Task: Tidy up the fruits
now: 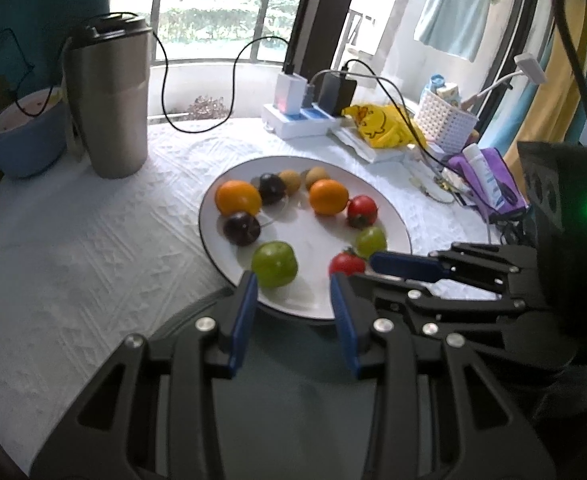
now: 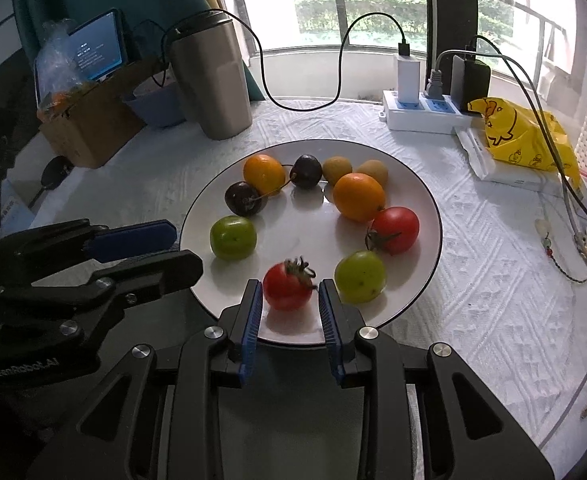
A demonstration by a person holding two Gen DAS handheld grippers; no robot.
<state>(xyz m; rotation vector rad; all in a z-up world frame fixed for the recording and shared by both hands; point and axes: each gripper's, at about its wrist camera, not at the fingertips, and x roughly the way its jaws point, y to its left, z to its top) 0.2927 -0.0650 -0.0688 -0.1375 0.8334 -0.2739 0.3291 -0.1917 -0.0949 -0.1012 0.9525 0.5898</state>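
A white plate holds fruits in a ring: two oranges, two dark cherries, two kiwis, two green fruits and two red tomatoes. My right gripper is open at the plate's near edge, its blue pads on either side of the near tomato, a small gap on each side. My left gripper is open and empty over the plate's near rim, close to a green fruit. The right gripper reaches in beside the tomato.
A steel tumbler and a blue bowl stand at the back left. A power strip with chargers and cables, a yellow bag and a white basket crowd the back right. A cardboard box sits far left.
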